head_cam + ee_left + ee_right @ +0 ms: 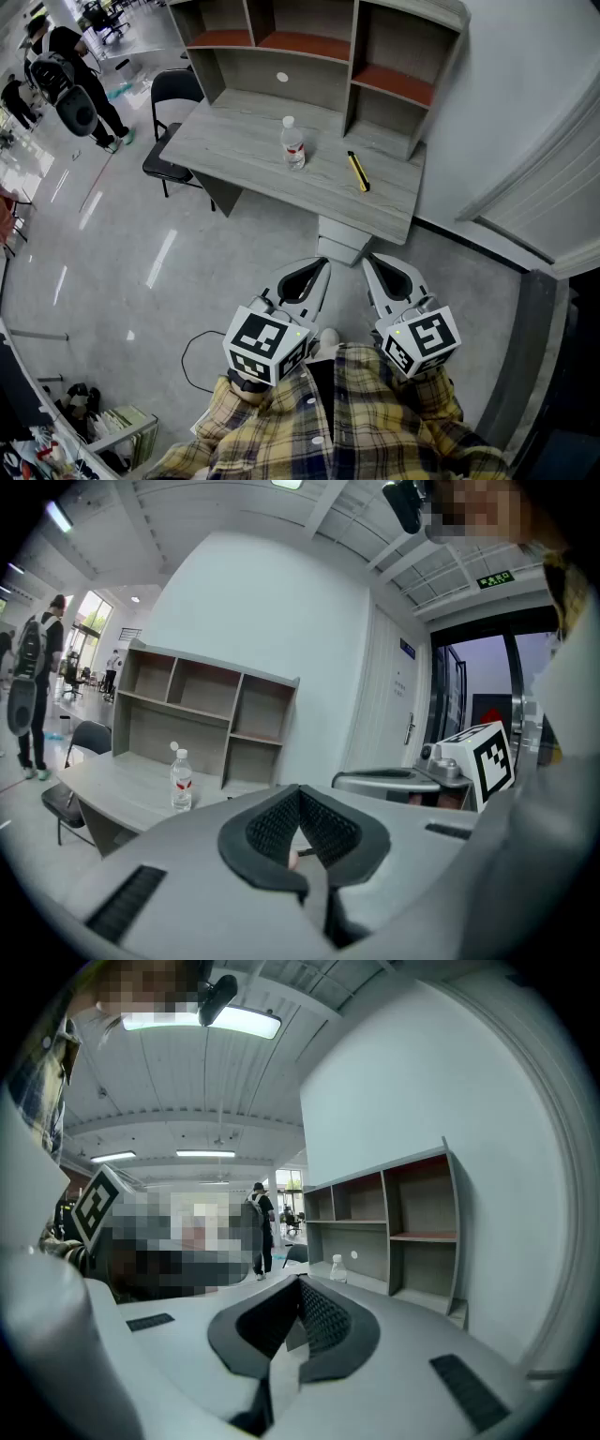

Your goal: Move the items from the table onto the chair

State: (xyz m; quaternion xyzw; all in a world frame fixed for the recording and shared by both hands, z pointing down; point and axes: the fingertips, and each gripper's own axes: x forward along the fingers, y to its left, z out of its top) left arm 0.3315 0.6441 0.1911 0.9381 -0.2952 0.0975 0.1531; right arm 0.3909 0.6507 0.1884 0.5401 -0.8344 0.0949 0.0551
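Bench (234, 155) at upper centre carries bottle (293, 143) and cutter (358, 172), chair (173, 94) at its left edge; glossy floor (187, 272) lies before you. Your left hand-held gripper (319, 272) and right hand-held gripper (374, 270) are clenched, empty.

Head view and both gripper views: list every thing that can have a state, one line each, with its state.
Water bottle: upright on the table, cap on, not yet moved.
Yellow tool: lying flat on the table, right of the bottle, not touching it.
Chair: standing at the table's left end, seat partly hidden.
Left gripper: shut, holding nothing, short of the table.
Right gripper: shut, holding nothing, short of the table.
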